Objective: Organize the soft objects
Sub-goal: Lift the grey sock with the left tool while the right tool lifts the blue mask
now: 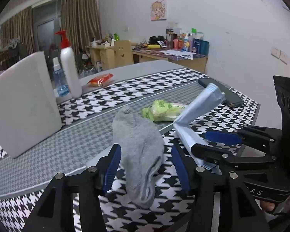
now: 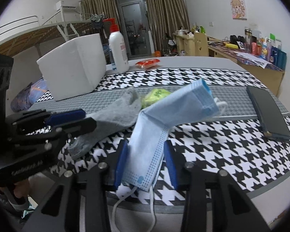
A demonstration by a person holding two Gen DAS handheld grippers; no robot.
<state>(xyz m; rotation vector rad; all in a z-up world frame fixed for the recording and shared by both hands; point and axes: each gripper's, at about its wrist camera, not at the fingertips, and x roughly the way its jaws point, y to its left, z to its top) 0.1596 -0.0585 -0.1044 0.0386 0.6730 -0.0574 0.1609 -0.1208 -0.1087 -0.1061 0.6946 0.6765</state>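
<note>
The left claw (image 1: pixel 145 166) reaches forward and slopes downward over the near edge of the bench (image 1: pixel 232 119), which carries a black-and-white houndstooth cloth (image 1: pixel 125 96). Its blue pads (image 1: pixel 111 171) stand apart on either side of a grey sock (image 1: pixel 139 150); the left pad lies against the sock's edge, while a clear gap shows at the right pad, so the sock lies loose on the cloth between them, its cuff end toward the near edge.

Just to the right, the right claw (image 2: pixel 145 162) takes the same downward slope. Its pads (image 2: pixel 120 164) flank the near end of a light blue face mask (image 2: pixel 164 116). The left pad touches the mask; the right pad sits at its edge, and a firm pinch cannot be confirmed. The mask is bent in the middle, its far half rising off the cloth, and its white ear loops (image 2: pixel 125 199) hang over the near edge of the bench.

Beyond the sock and mask lies a yellow-green packet (image 1: pixel 162 110). A dark phone (image 2: pixel 266 112) lies well apart to the right. A white foam box (image 2: pixel 75 67), a white pump bottle (image 2: pixel 118 48) and a red packet (image 2: pixel 147 62) stand farther back.

A fingertip (image 1: pixel 266 205) of the person shows under the right claw's handle.
</note>
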